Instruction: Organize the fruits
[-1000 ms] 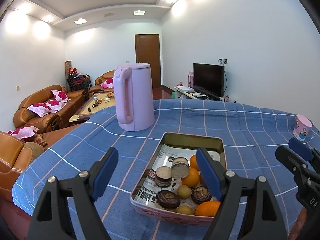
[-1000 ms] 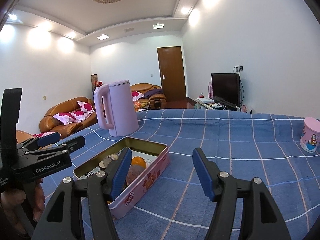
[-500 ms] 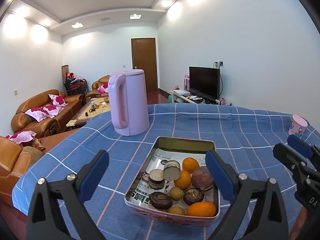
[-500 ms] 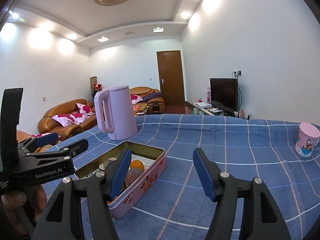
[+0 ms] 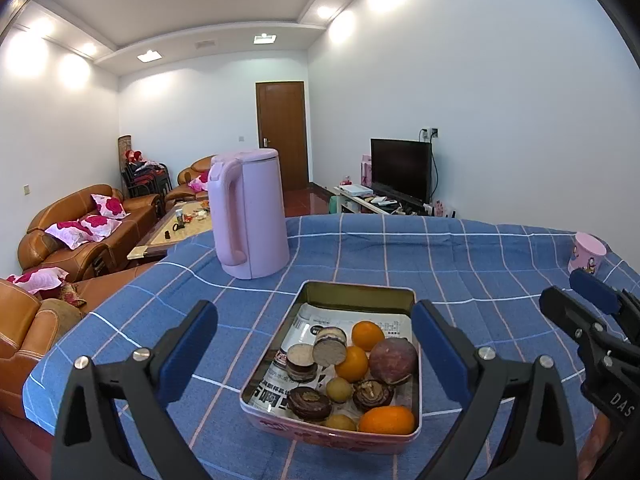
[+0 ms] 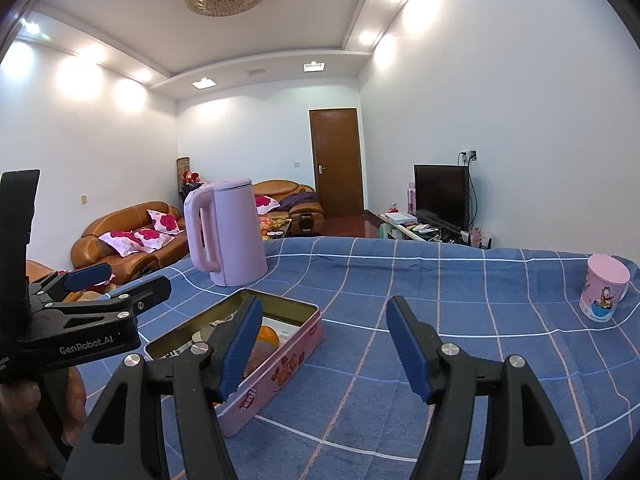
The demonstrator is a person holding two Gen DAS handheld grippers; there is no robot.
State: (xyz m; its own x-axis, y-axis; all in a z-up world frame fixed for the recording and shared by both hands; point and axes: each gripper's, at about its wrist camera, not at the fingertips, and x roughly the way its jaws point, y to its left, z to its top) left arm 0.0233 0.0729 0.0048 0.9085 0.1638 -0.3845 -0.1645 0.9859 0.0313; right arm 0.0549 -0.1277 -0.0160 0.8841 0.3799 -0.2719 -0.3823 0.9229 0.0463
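A blue checked cloth is covering the table, and a pink tin lined with newspaper is sitting near its front edge. Inside the tin, oranges, a purplish round fruit, small yellow fruits and dark halved pieces are crowding toward the front end. The left gripper is hovering over the tin with its jaws spread wide, holding nothing. The right gripper is hanging just beside the tin's right wall, jaws apart and empty. A pink kettle is standing behind the tin, and a pink cup is standing near the right edge. Brown sofas, a wooden door and a television are filling the white-walled room behind.
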